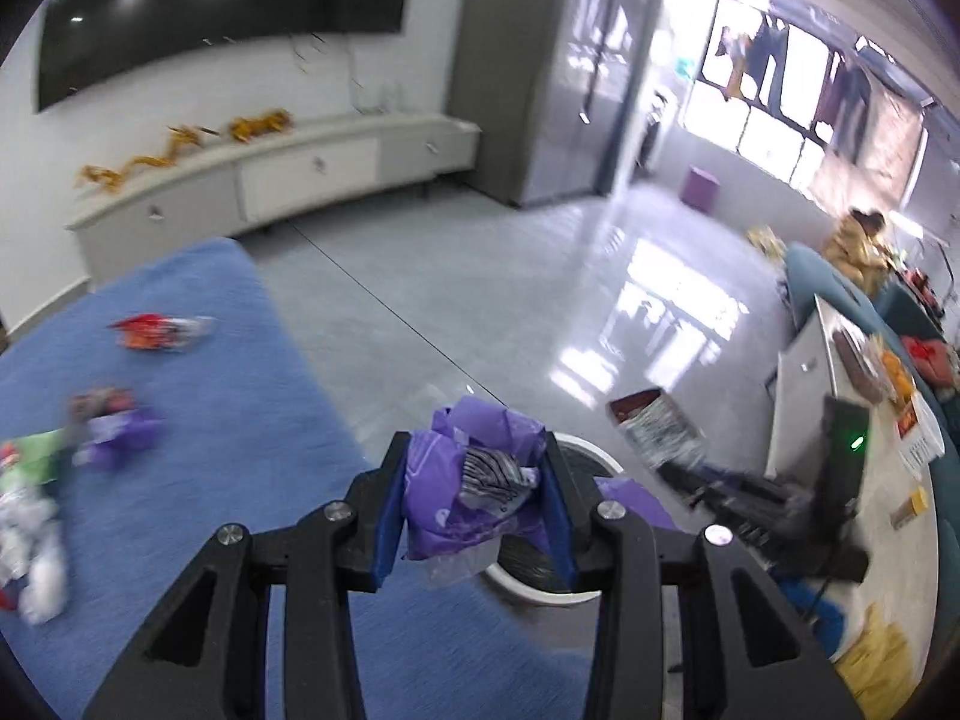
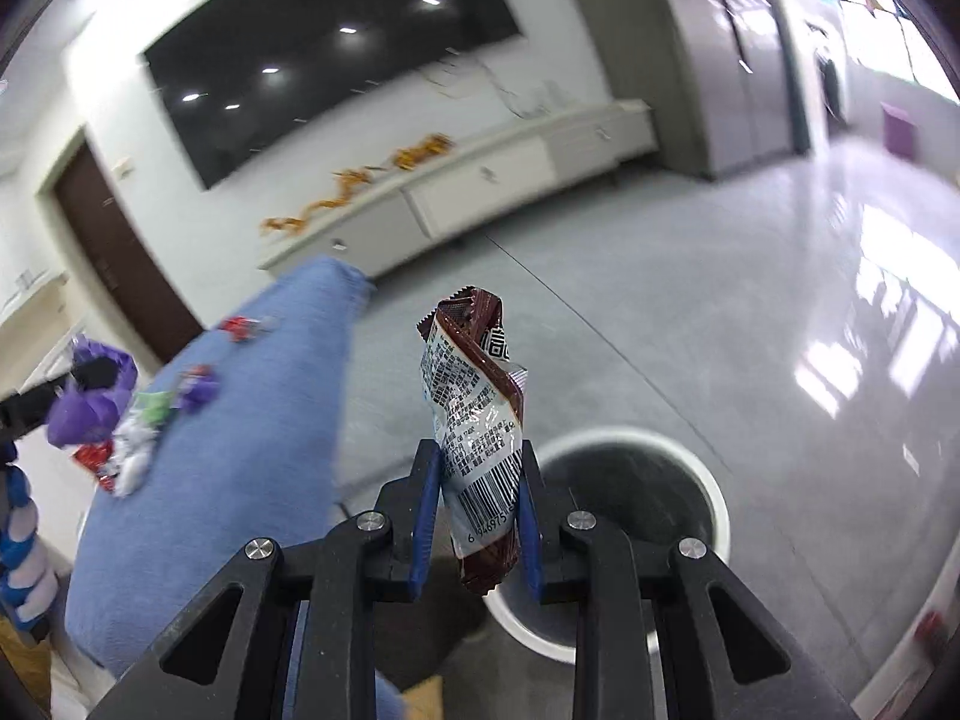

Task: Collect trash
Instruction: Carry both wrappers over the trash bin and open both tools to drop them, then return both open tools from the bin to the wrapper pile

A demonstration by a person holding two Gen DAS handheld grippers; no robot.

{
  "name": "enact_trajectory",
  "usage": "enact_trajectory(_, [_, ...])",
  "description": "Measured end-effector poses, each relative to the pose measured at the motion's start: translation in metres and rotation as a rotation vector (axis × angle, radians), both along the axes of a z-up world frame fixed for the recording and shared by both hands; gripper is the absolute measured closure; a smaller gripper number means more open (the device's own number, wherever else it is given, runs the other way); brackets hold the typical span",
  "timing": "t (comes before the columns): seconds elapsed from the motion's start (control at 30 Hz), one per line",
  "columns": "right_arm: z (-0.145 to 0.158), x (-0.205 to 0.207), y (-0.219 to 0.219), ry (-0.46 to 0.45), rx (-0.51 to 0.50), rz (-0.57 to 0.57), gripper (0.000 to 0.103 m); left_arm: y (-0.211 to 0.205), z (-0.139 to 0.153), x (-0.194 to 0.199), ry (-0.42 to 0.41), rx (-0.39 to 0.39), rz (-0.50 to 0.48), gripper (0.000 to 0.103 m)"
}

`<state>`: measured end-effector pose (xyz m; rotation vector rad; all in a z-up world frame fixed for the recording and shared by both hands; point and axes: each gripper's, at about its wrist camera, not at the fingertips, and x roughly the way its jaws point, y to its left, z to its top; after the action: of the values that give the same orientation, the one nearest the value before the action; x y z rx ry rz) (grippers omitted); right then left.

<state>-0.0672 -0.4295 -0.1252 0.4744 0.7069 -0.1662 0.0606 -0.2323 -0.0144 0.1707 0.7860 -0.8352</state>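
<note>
My left gripper (image 1: 477, 480) is shut on a crumpled purple wrapper (image 1: 474, 486) and holds it above the near rim of a round white trash bin (image 1: 591, 456) on the floor. My right gripper (image 2: 477, 492) is shut on a brown and silver snack wrapper (image 2: 477, 420) that stands upright, just left of the same bin (image 2: 714, 486). More trash lies on the blue cloth surface (image 1: 252, 396): a red wrapper (image 1: 159, 331), a purple wrapper (image 1: 117, 429), and white and green crumpled wrappers (image 1: 30, 516). The left gripper with its purple wrapper also shows in the right wrist view (image 2: 90, 402).
A long white cabinet (image 1: 288, 174) stands along the far wall under a dark screen (image 1: 222, 6). Glossy grey floor (image 1: 540, 300) lies beyond the bin. A desk with clutter (image 1: 852, 420) and a black device (image 1: 780, 510) stand to the right.
</note>
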Motion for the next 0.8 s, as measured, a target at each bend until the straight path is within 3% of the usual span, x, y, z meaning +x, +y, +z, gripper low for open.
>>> enact_trajectory(0.17, [-0.056,0.004,-0.027,0.109,0.075,-0.053,0.081,-0.066,-0.032,0.005,0.061,0.063,-0.078,0.064])
enact_trajectory(0.33, [-0.097,0.006,-0.048,0.189,0.132,-0.095,0.078,-0.104,-0.068,0.018,0.134,0.095,-0.132,0.063])
enact_trajectory(0.43, [-0.114,0.005,-0.058,0.224,0.153,-0.122,0.072,-0.119,-0.085,0.025,0.193,0.095,-0.146,0.056])
enact_trajectory(0.53, [-0.124,0.004,-0.063,0.246,0.164,-0.140,0.060,-0.127,-0.099,0.030,0.232,0.090,-0.150,0.046])
enact_trajectory(0.8, [-0.121,-0.004,-0.066,0.264,0.164,-0.166,0.057,-0.117,-0.103,0.029,0.230,0.081,-0.135,0.045])
